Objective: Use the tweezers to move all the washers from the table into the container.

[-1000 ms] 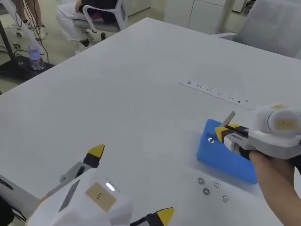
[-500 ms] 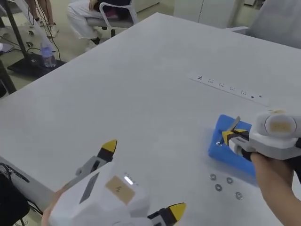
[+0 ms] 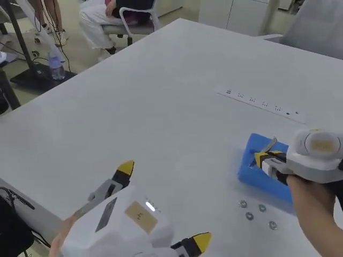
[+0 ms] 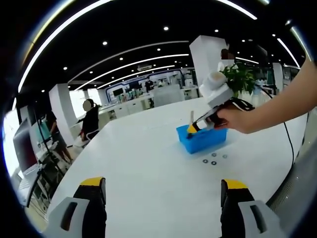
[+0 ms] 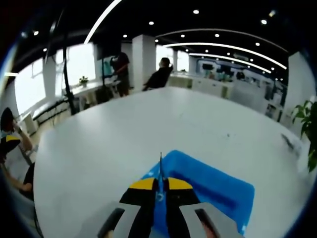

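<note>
A blue container (image 3: 256,172) stands on the white table (image 3: 161,107) at the right. My right gripper (image 3: 262,159) hovers over its near-left part, shut on thin metal tweezers (image 3: 269,144) that point up and away. In the right gripper view the tweezers (image 5: 160,168) stick out from the closed yellow jaw tips above the container (image 5: 213,191). Several small washers (image 3: 249,216) lie on the table just in front of the container. My left gripper (image 3: 163,206) is open at the near table edge with nothing between its jaws. From the left gripper view the container (image 4: 200,140) and washers (image 4: 213,159) lie ahead.
A row of flush sockets (image 3: 262,104) runs across the table behind the container. A person sits on a chair (image 3: 115,16) beyond the far left edge. A water bottle (image 3: 55,64) stands on the floor there.
The head camera has shifted, moving the scene slightly right and down. My left gripper has come a little further into view. The right gripper still holds the tweezers over the container.
</note>
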Demonstrator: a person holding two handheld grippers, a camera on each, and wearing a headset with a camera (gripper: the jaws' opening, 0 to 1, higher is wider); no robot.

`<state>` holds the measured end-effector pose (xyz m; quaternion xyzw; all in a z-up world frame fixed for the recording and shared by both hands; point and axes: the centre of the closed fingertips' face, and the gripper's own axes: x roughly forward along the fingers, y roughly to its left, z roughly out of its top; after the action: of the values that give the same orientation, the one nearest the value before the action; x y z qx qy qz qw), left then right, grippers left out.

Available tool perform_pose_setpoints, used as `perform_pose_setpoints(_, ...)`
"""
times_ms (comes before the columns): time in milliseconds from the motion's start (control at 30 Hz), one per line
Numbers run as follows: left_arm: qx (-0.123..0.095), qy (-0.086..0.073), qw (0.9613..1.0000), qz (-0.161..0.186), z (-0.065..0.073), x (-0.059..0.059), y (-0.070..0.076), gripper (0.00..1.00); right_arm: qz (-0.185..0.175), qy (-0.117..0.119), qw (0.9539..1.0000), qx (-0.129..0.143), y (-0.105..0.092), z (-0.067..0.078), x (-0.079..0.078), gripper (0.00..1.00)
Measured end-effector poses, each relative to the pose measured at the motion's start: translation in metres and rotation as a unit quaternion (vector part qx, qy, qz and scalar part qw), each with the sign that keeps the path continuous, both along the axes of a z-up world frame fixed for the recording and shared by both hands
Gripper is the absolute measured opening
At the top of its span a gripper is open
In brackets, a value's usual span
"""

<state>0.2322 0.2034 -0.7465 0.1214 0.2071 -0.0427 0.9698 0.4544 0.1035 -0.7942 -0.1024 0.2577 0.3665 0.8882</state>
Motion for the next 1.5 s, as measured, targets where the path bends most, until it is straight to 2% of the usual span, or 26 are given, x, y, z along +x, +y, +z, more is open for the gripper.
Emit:
perform_pose_setpoints(67,0.001,0.0,1.0,0.0,0.0,0.0,0.0,0.99,0.003,-0.01,0.9999,0.0,-0.001,0.008,0.001,0.04)
perform_pose_setpoints(233,0.003,0.001,1.0,0.0,0.0,-0.001,0.0,0.99,0.009,-0.016,0.9998,0.0,-0.001,0.017,-0.001,0.03)
perform_pose_setpoints(500,0.007,0.005,1.0,0.0,-0.002,-0.001,0.001,0.99,0.042,-0.039,0.9983,-0.014,-0.009,0.037,-0.03,0.03)
perform_pose_setpoints(600,0.008,0.005,1.0,-0.001,-0.002,-0.001,0.001,0.99,0.053,-0.033,0.9981,0.0,-0.01,0.045,-0.043,0.03)
perform_pose_setpoints(767,0.014,0.011,0.9998,0.0,-0.004,-0.002,0.002,0.98,0.055,-0.023,0.9981,0.017,-0.013,0.054,-0.056,0.03)
perform_pose_setpoints(833,0.014,0.01,0.9998,0.0,-0.004,-0.002,0.002,0.98,0.058,-0.022,0.998,0.016,-0.013,0.054,-0.06,0.03)
perform_pose_setpoints(1033,0.015,0.011,0.9998,0.001,-0.004,-0.002,0.002,0.98,0.075,-0.005,0.9971,0.006,-0.012,0.039,-0.077,0.03)
perform_pose_setpoints(1300,0.018,0.012,0.9998,0.001,-0.005,-0.002,0.003,0.97,0.083,0.025,0.9962,-0.007,-0.013,0.013,-0.094,0.03)
perform_pose_setpoints(1500,0.019,0.013,0.9997,0.001,-0.006,-0.002,0.003,0.97,0.086,0.046,0.995,-0.02,-0.016,-0.009,-0.099,0.03)
